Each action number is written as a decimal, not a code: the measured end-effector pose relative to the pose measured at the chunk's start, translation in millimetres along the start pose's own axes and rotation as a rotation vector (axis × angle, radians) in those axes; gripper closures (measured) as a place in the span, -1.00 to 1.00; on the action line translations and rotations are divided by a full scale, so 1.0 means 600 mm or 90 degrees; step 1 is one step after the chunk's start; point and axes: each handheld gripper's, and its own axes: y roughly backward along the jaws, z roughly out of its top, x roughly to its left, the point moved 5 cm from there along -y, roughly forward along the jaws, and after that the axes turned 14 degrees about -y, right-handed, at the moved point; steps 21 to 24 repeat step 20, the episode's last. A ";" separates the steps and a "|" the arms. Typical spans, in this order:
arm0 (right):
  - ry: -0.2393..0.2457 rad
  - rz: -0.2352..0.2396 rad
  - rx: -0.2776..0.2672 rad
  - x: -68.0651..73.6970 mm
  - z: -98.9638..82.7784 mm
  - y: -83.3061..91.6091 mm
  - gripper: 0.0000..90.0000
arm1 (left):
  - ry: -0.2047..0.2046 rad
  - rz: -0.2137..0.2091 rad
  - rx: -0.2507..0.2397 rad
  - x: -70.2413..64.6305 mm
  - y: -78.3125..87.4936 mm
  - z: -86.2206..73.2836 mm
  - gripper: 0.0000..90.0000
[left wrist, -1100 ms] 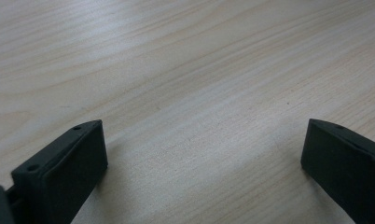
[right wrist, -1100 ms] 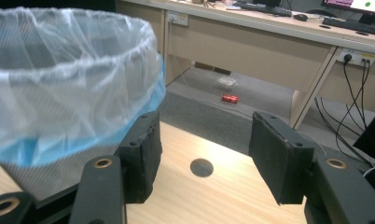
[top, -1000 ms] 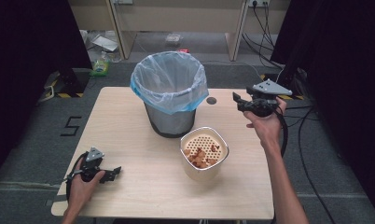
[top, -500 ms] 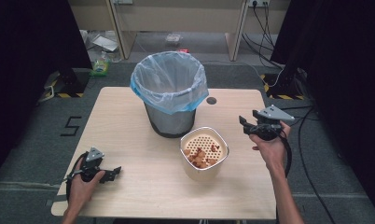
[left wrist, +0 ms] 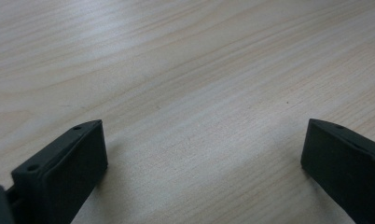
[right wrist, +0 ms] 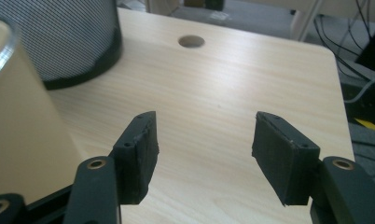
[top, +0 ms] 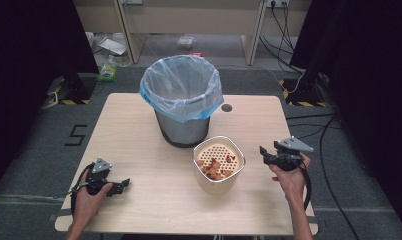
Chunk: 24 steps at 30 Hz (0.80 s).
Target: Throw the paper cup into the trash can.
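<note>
A grey mesh bin [top: 181, 127] lined with a pale blue bag stands at the back middle of the wooden table [top: 134, 135]. In front of it is a cream perforated basket [top: 214, 186] holding orange-brown scraps [top: 215, 167]. My right gripper [top: 263, 151] hovers low to the right of the basket, pointing left, and is open with nothing in it. In the right gripper view its jaws [right wrist: 204, 128] stand apart over bare wood, with the basket wall [right wrist: 22, 116] at the left and the bin [right wrist: 73, 32] beyond. My left gripper [top: 123, 184] rests near the front left, open; its jaws [left wrist: 204, 135] are spread wide just above the tabletop.
A round cable hole [top: 226, 107] lies in the table behind the basket, also visible as the hole [right wrist: 191, 41] in the right gripper view. The table's right edge is close to my right hand. Cables and floor clutter lie beyond the table.
My right gripper has come down and toward the front, from up beside the bin to low beside the basket. The left gripper has stayed where it was.
</note>
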 end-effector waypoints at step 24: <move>0.003 -0.025 0.148 -0.021 -0.102 -0.031 -0.20 | -0.003 -0.004 -0.001 -0.001 0.000 0.000 -1.00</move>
